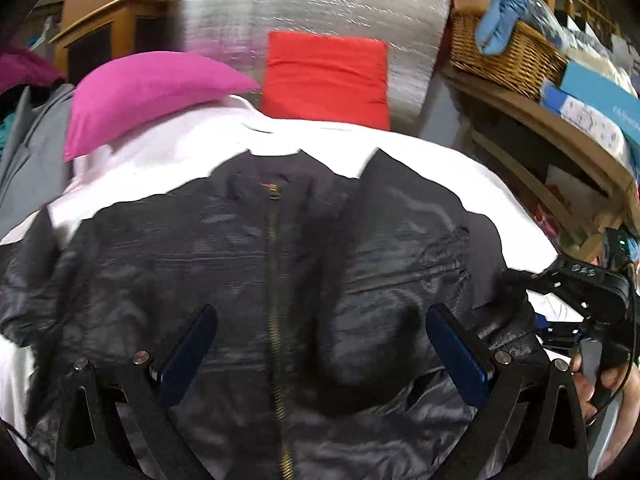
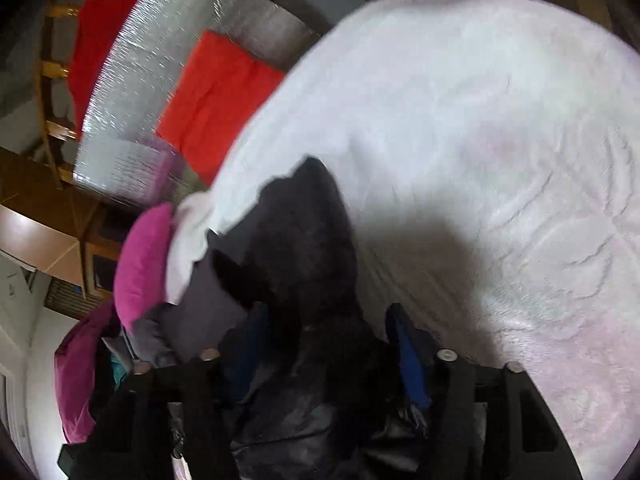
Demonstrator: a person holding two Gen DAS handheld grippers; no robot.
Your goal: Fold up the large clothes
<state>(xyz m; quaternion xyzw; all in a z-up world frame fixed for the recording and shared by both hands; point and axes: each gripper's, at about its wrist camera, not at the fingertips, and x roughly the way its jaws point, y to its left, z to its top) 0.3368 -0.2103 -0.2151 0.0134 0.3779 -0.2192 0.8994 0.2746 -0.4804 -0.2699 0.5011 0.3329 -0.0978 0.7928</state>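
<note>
A black jacket [image 1: 280,280] with a brass zipper [image 1: 275,320] lies front-up on a white bed sheet [image 1: 160,152], collar pointing away. My left gripper [image 1: 320,332] is open above the jacket's lower front, its blue pads [image 1: 188,356] either side of the zipper. My right gripper [image 1: 588,292] shows at the jacket's right edge in the left wrist view. In the right wrist view the right gripper [image 2: 320,344] has black jacket fabric [image 2: 304,248] between its fingers; the blue pads [image 2: 408,356] stand apart around the bunched cloth.
A pink pillow [image 1: 140,100] and a red pillow [image 1: 328,80] lie at the bed's head against a silver foil panel [image 1: 312,12]. A wicker basket [image 1: 508,52] and boxes sit on a wooden shelf on the right. Grey and magenta clothes [image 2: 80,360] are piled on the left.
</note>
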